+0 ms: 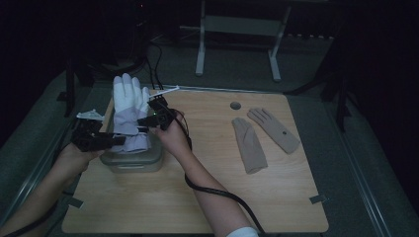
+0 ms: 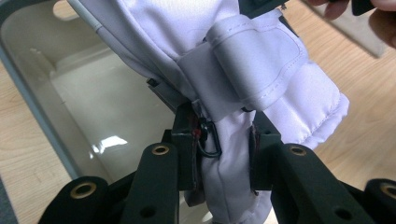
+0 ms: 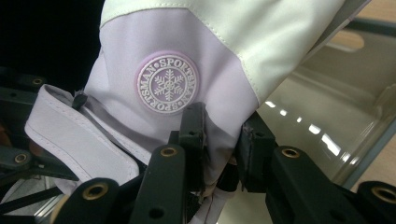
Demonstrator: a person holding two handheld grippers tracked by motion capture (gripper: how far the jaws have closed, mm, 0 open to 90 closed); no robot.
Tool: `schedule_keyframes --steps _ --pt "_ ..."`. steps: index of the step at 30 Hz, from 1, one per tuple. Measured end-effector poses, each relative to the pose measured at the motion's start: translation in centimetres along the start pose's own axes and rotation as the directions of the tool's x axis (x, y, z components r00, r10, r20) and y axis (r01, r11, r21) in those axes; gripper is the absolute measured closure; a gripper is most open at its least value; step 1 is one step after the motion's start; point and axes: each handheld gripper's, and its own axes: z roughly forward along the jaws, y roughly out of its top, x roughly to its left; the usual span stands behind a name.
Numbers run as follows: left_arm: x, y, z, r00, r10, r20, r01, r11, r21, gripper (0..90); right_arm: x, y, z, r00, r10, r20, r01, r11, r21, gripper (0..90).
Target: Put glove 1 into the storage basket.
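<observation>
White ski glove (image 1: 129, 106), one, pinched by both tongs, left (image 1: 111, 140) and right (image 1: 148, 121), over one plastic tub (image 1: 131, 160); two beige gloves (image 1: 264, 136) apart.

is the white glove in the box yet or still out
Still out. Both tongs, left and right, hold the white glove by its cuff above the open clear box; its fingers point away.

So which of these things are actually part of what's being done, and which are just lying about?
In use:
- white ski glove, held over the container
- clear plastic container
- left claw, clamped on the glove's cuff
- right claw, clamped on the glove too

Lying about:
- two beige gloves, farther right on the table
</observation>
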Motion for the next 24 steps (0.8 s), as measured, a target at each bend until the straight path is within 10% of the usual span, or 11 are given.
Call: schedule_keyframes --steps 24 --pt "1.1 -1.7 5.5 0.996 -0.089 -0.003 0.088 0.9744 0.207 69.9 -1.7 -2.9 5.0 0.9914 0.0 0.131 -0.024 0.983 0.182 72.8"
